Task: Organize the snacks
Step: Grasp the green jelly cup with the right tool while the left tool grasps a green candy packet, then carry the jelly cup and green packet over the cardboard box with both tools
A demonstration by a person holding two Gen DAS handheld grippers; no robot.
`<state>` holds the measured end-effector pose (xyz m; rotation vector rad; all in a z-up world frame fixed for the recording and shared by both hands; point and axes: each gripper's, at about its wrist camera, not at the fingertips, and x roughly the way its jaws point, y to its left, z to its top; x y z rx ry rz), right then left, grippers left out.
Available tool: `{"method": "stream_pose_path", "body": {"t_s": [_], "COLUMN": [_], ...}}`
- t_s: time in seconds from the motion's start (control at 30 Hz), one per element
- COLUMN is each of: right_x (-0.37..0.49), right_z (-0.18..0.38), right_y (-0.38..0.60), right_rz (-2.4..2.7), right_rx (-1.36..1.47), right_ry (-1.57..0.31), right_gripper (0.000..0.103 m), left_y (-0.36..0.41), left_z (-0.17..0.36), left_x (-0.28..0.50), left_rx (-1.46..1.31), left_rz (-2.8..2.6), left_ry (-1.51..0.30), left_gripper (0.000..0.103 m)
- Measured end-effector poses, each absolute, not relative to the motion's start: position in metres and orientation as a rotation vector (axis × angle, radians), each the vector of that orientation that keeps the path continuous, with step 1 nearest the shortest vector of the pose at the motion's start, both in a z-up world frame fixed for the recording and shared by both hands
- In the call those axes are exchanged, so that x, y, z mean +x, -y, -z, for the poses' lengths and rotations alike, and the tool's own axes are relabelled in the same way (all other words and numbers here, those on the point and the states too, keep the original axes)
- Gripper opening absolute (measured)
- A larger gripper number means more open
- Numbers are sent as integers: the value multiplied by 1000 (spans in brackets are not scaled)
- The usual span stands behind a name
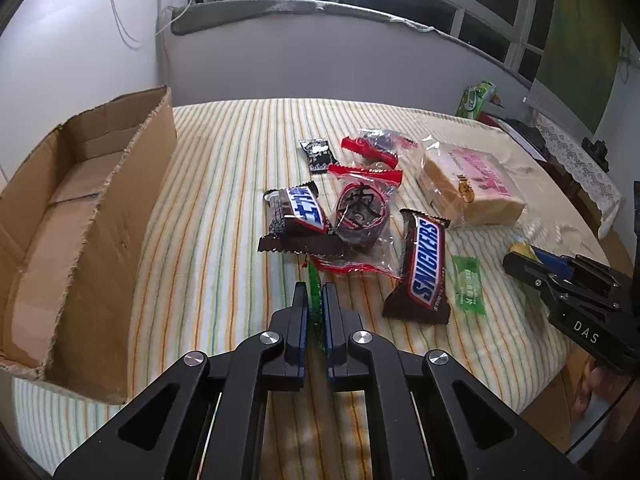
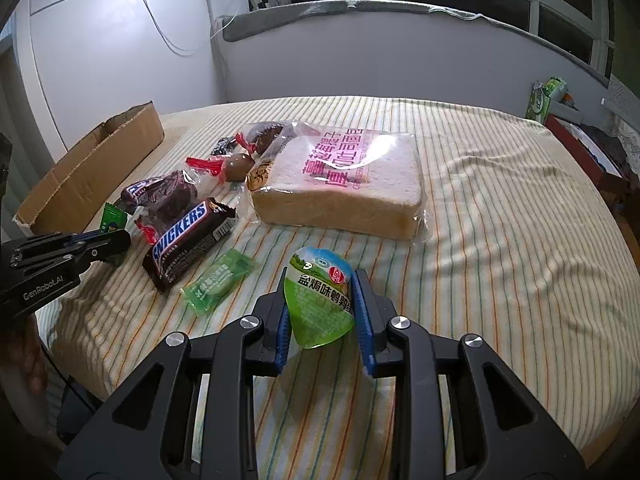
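Observation:
My left gripper [image 1: 315, 294] is shut on a thin green candy wrapper [image 1: 315, 288], held edge-on above the striped cloth; it shows in the right wrist view as a green packet [image 2: 113, 219] in the left gripper [image 2: 120, 240]. My right gripper [image 2: 320, 280] is shut on a green sealed snack pouch [image 2: 320, 296]; in the left wrist view the right gripper [image 1: 516, 256] is at the right. Snacks lie in a loose pile: a Snickers bar [image 1: 424, 268], a second Snickers [image 1: 298, 212], a green candy [image 1: 467, 284], red-ended clear packets [image 1: 360, 216] and bagged bread [image 1: 468, 184].
An open cardboard box [image 1: 80, 216] lies on the left of the cloth-covered table [image 2: 500, 240]. A small black packet [image 1: 318, 154] lies behind the pile. A green carton [image 1: 474, 98] and dark clutter stand off the far right edge. A wall and window ledge are behind.

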<state>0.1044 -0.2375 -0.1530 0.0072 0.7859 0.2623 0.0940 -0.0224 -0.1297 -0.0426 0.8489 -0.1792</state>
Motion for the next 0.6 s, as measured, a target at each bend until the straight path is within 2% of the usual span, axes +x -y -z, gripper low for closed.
{"method": "stream_pose_path", "body": {"t_s": [0.4,0.6], "right_x": [93,93], "right_z": [142,143], "right_y": [241,242], "right_rz": [-248,-254], "right_rx": [11,19], "right_ry": [-759,-759], "right_gripper": [28,28], "left_y": [26,22], "left_z": [120,129], "left_x": [82,85], "left_rx": [-12,4], "left_rz": [177,132], "left_ry": [-804,-807], "left_gripper": [4,9]}}
